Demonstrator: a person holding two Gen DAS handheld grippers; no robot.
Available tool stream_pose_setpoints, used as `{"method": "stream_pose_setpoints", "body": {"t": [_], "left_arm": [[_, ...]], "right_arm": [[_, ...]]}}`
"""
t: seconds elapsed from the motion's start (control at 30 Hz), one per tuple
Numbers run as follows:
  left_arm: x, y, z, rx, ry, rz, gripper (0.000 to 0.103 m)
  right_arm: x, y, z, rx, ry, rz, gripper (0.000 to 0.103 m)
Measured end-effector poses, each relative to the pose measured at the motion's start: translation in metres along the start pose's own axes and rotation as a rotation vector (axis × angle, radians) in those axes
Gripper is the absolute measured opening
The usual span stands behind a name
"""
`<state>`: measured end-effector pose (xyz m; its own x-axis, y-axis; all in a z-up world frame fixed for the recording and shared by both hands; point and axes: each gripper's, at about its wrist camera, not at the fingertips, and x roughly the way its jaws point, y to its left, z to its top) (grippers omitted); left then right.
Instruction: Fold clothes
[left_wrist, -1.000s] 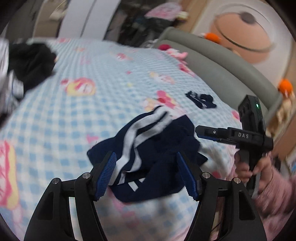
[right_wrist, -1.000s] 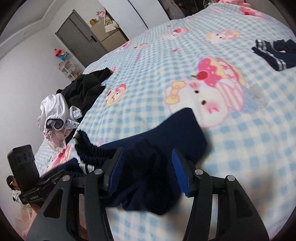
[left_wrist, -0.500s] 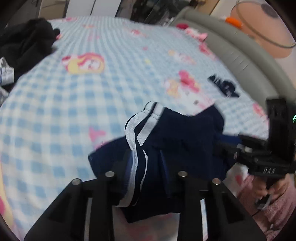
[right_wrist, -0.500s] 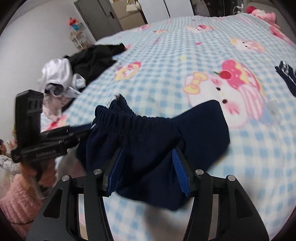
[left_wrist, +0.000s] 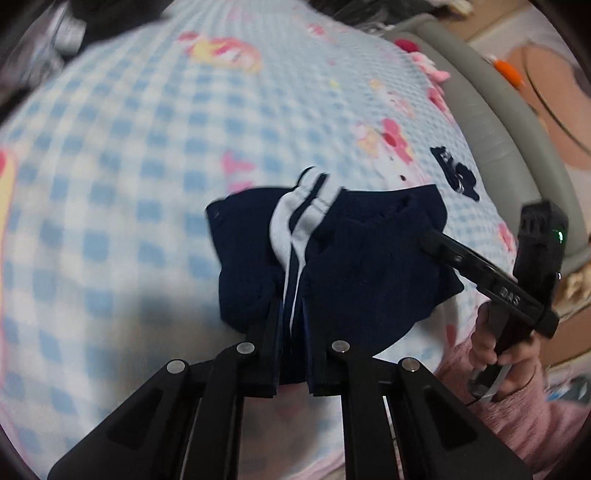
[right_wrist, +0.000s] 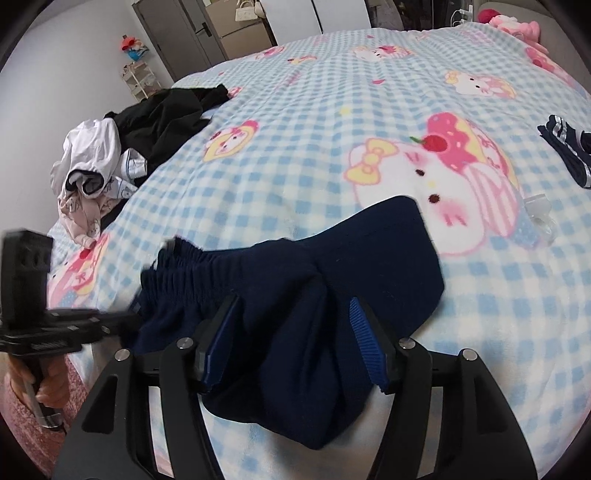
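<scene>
The bed (right_wrist: 332, 155) is covered by a blue-and-white checked blanket printed with cartoon figures. On it lie navy shorts (right_wrist: 295, 295) with white side stripes near the front edge, a small navy striped garment (right_wrist: 565, 147) at right, a black garment (right_wrist: 166, 122) and a white clothing pile (right_wrist: 92, 158) at left.

navy shorts (left_wrist: 369, 266) with white side stripes, blue-and-white checked blanket (right_wrist: 332, 122) with pink cartoon cats, black clothes pile (right_wrist: 162, 122) far left of claw, pink sleeve (left_wrist: 517, 417)
</scene>
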<state>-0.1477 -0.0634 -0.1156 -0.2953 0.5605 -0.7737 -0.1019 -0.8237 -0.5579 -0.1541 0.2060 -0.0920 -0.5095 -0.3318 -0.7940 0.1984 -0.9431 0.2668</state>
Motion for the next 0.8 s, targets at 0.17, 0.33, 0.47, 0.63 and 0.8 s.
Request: {"method": "stream_pose_setpoints", "body": {"t": [0.17, 0.33, 0.47, 0.63, 0.8], "left_arm": [[-0.034, -0.018, 0.002, 0.074, -0.137, 0.003, 0.018], [-0.019, -0.055, 0.011, 0.233, -0.169, 0.071, 0.066], [0.014, -0.077, 0.014, 0.342, -0.121, 0.158, 0.027], [0.024, -0.066, 0.018, 0.275, -0.129, 0.136, 0.012], [0.016, -0.056, 0.036, 0.224, -0.168, 0.165, 0.012]], "right_arm": [[-0.020, -0.002, -0.002, -0.003, -0.041, -0.031, 0.065], [-0.041, 0.002, -0.003, -0.022, -0.093, 0.028, 0.065], [-0.034, 0.014, -0.012, -0.107, -0.043, -0.032, 0.065], [-0.029, 0.013, -0.042, -0.148, 0.038, -0.037, 0.056], [-0.022, 0.002, -0.045, -0.118, 0.041, -0.066, 0.034]]}}
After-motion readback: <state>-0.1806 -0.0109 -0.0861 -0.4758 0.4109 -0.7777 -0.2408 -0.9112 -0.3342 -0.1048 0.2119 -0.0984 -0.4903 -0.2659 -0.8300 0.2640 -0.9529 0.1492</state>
